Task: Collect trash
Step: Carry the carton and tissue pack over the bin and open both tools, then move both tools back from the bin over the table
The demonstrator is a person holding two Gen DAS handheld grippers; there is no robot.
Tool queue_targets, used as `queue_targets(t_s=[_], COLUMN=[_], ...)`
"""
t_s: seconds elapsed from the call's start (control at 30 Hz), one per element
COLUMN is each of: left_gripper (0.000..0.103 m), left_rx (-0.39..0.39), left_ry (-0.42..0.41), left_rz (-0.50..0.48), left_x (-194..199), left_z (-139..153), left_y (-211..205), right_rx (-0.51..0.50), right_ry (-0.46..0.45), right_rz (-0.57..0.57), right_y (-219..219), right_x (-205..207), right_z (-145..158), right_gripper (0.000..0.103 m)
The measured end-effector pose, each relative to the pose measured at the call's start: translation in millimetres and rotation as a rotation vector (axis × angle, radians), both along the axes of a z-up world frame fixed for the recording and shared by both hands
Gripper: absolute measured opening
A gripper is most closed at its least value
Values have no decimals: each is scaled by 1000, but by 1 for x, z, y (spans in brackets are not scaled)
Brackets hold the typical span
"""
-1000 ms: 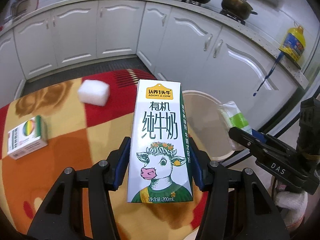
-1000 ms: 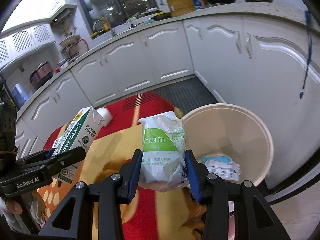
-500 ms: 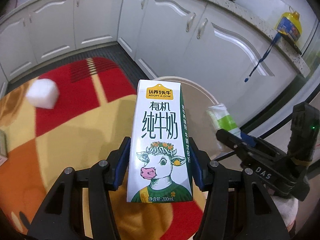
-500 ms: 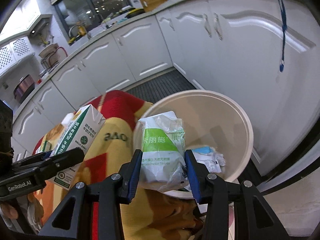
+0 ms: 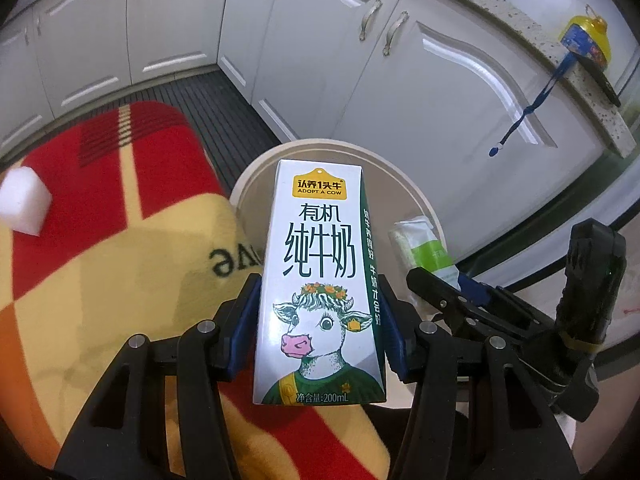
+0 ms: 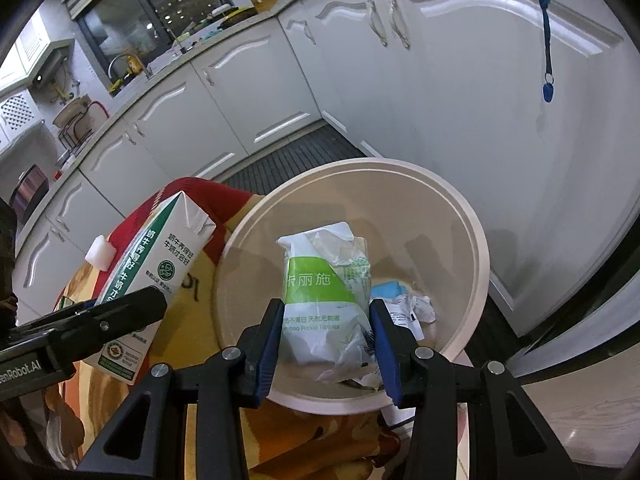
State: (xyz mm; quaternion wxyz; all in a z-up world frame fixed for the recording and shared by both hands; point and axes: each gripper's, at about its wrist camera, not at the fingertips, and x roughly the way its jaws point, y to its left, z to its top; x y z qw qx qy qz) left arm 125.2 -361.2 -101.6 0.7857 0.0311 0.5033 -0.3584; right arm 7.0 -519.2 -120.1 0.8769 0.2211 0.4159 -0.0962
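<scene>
My left gripper (image 5: 318,330) is shut on a white milk carton (image 5: 320,280) with a cow on it, held upright at the near rim of a beige round trash bin (image 5: 256,180). My right gripper (image 6: 326,340) is shut on a green and white tissue packet (image 6: 324,288) and holds it over the bin's (image 6: 476,240) opening. Crumpled paper (image 6: 412,308) lies in the bin. The carton (image 6: 160,264) shows at the left of the right wrist view, the packet (image 5: 424,248) at the right of the left wrist view.
A red, yellow and orange cloth (image 5: 120,264) covers the surface beside the bin. A white block (image 5: 24,208) lies on it at the far left. White kitchen cabinets (image 5: 420,80) stand close behind the bin. A blue lanyard (image 6: 546,40) hangs from the counter.
Both grippers have moved toward the bin with their loads. The tissue packet is now over the bin's opening and the carton is at its rim.
</scene>
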Motion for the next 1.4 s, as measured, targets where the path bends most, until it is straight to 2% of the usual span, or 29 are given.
queue_targets(t_s=[0.27,0.43,0.9,1.4], left_gripper=[54,63,63,63], left_rx=[-1,-7,-4,4], left_ry=[13,13,-36,-107], left_rz=[15,6,25,81], left_x=[4,3,-5,-13], left_z=[-8,-7,3,17], left_y=[-2,-1,12,49], right_rx=[17,36,34,5], right_ry=[3,9,3,-20], right_rz=[-39,-60,-43,15], right_y=[-9,-11,-2,26], right_x=[2,-2,-4,-5], right_z=[-6,-6,0,20], right_gripper=[52,56,58,61])
